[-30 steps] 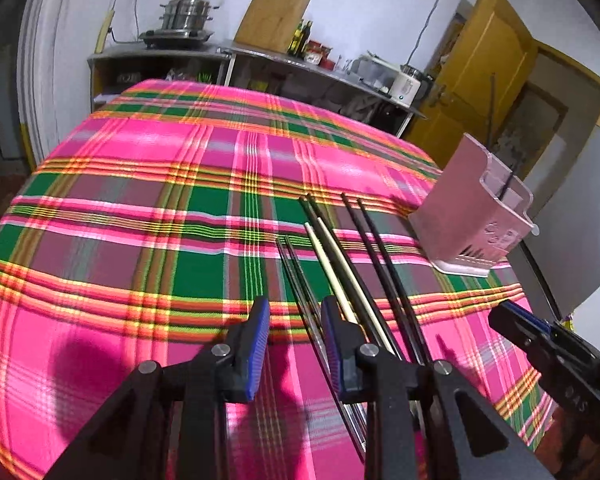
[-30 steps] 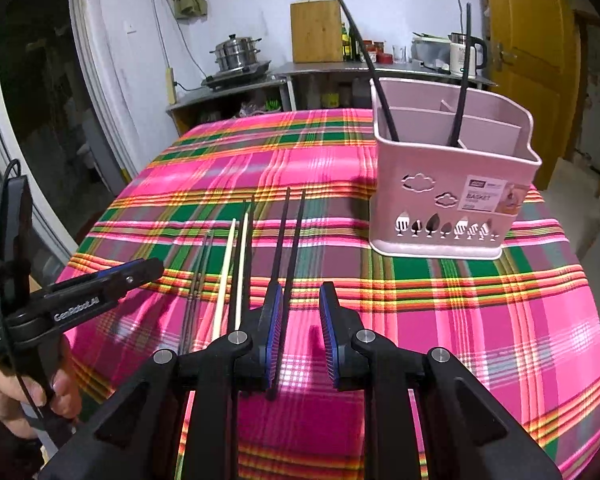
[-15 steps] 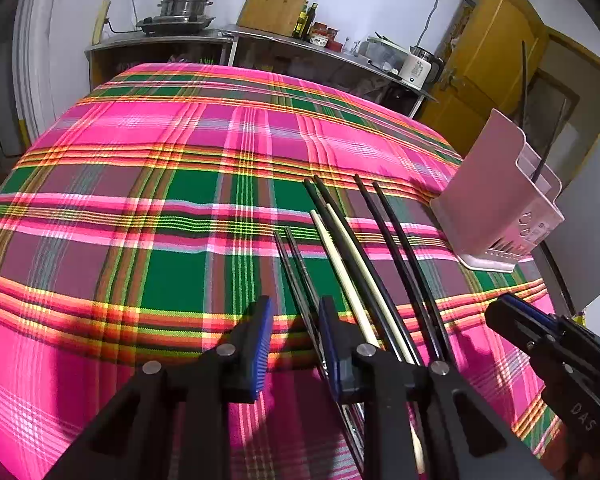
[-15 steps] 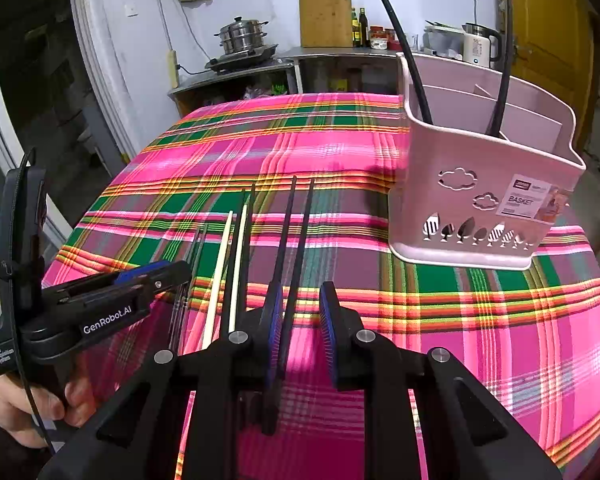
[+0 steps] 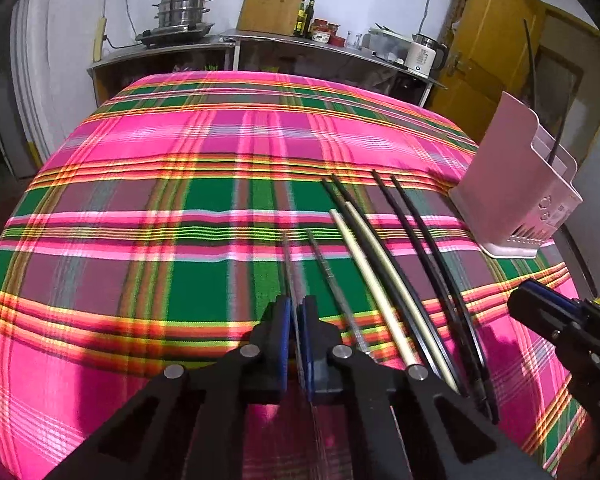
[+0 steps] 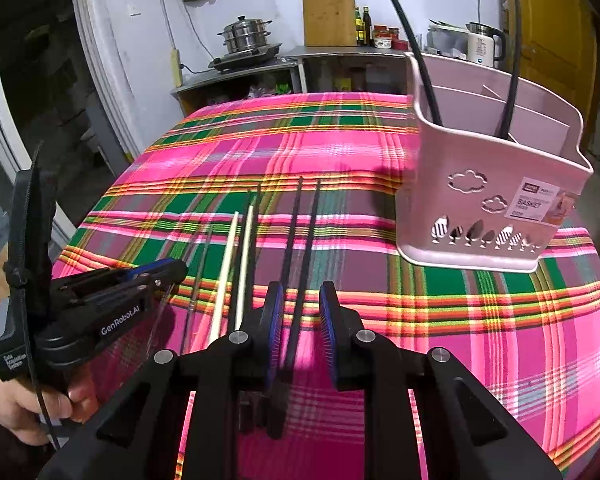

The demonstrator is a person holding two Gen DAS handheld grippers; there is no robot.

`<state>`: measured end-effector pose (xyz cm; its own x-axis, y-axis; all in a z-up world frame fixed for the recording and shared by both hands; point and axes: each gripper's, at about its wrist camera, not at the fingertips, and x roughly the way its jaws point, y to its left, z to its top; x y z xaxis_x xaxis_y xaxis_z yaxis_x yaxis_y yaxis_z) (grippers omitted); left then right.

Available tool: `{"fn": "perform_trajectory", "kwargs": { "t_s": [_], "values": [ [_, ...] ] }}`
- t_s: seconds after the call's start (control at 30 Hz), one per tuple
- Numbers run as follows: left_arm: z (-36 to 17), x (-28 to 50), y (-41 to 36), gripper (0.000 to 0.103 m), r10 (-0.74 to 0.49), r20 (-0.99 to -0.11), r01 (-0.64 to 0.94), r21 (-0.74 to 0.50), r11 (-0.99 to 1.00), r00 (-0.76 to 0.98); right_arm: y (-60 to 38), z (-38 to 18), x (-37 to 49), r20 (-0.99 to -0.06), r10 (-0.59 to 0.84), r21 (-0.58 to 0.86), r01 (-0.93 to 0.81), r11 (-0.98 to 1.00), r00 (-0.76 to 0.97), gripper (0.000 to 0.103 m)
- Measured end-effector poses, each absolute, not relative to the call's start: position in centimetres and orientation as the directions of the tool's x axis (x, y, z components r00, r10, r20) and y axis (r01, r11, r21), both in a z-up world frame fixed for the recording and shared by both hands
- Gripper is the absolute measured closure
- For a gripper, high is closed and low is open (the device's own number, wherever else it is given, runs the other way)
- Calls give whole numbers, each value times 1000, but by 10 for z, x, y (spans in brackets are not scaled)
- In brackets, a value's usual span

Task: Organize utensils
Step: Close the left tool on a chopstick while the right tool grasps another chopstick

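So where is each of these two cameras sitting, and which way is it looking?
Left wrist: sits on the left gripper and looks forward over the plaid table toward the kitchen counter. Its own fingers are shut on a metal chopstick.
Right wrist: sits on the right gripper and faces the same way. Its open fingers straddle a black chopstick, and the person's left hand shows.
Shared: the chopstick row, the pink basket, and each other's gripper.

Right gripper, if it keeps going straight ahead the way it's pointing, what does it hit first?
Probably the black chopstick lying between the right gripper jaws, then bare tablecloth; the pink basket sits off right.
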<state>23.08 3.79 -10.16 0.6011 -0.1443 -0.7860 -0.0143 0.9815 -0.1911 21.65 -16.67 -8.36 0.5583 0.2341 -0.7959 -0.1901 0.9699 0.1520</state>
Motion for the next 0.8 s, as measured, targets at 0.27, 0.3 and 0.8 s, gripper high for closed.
{"fn": "perform_trajectory", "kwargs": {
  "t_s": [0.27,0.3,0.8],
  "values": [
    [-102,219,81,98,-106,-792,-82,-194,978,602,-139,-88,226,-794,308,202,-250,947,523,83],
    [-102,217,87,98,-106,-791,-88,-197,976,602,-135,-89,227,-795,318,208,-260,943,517,83],
    [-105,211,119,97,-125,-782,-111,-241,964,611,-78,-124,261,-836,367,239,-331,913,408,83]
  ]
}}
